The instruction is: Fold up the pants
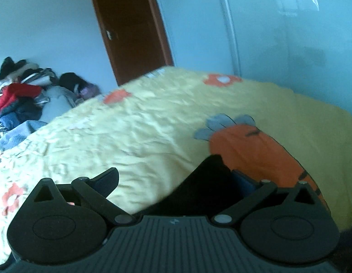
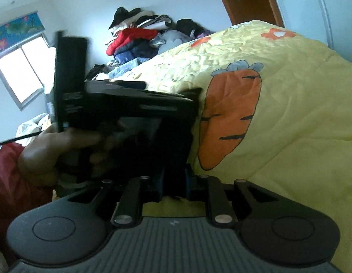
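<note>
Left wrist view: the left hand-held gripper [image 1: 176, 182] stands released, fingers wide, with a fold of black pants [image 1: 198, 188] draped against its right finger above the yellow quilt [image 1: 130, 125] of the bed. Right wrist view only: the right hand-held gripper [image 2: 173, 186] is clenched on the pants [image 2: 176, 159], and a hand [image 2: 46, 154] in a red sleeve [image 2: 7, 182] carries the other gripper. Both views show the clothes pile [image 1: 21, 91].

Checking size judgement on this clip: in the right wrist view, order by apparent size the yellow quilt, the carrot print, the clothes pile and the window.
1. yellow quilt
2. carrot print
3. clothes pile and window look about alike; both sit far back, so no ranking.
</note>
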Demonstrator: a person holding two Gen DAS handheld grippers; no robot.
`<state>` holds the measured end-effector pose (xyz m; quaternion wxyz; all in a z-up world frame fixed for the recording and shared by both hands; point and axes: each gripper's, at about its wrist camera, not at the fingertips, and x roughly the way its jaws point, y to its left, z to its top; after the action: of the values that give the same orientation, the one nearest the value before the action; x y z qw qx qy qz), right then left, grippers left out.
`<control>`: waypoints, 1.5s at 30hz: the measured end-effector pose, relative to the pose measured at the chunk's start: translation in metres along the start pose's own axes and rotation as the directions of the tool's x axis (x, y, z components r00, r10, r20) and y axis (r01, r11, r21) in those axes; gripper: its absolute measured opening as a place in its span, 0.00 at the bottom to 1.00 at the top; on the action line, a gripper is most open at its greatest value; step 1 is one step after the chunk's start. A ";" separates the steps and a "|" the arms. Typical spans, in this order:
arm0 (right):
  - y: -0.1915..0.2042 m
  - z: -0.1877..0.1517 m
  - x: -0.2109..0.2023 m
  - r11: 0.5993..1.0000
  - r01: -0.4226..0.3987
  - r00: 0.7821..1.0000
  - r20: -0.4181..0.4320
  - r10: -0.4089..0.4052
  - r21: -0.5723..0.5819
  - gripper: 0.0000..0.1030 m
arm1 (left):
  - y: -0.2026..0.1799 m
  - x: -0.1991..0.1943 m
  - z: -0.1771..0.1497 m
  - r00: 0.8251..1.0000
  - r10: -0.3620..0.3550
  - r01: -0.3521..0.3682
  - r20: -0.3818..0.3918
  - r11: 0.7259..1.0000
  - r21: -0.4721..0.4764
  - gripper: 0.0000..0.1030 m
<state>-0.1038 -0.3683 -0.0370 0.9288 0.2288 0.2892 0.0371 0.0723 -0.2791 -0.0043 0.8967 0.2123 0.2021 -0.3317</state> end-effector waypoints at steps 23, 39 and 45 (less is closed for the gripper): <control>-0.038 0.068 0.059 0.977 -0.151 0.988 -0.009 0.154 0.149 0.61 | -0.001 -0.058 -0.070 0.999 -0.027 0.027 0.023 0.999 0.037 0.99; -0.012 0.096 0.061 0.981 0.185 0.978 0.112 -0.177 -0.062 0.12 | 0.017 -0.048 -0.073 0.993 -0.113 0.110 -0.028 0.991 -0.079 0.99; 0.023 0.061 0.058 0.980 0.006 0.996 -0.084 -0.023 -0.200 0.12 | 0.020 -0.055 -0.074 0.993 -0.114 0.113 -0.011 0.989 -0.097 0.99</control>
<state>-0.0199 -0.3608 -0.0122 0.9340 0.1307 0.3252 0.0688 0.0314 -0.1997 -0.0330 0.8838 0.1596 0.2370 -0.3704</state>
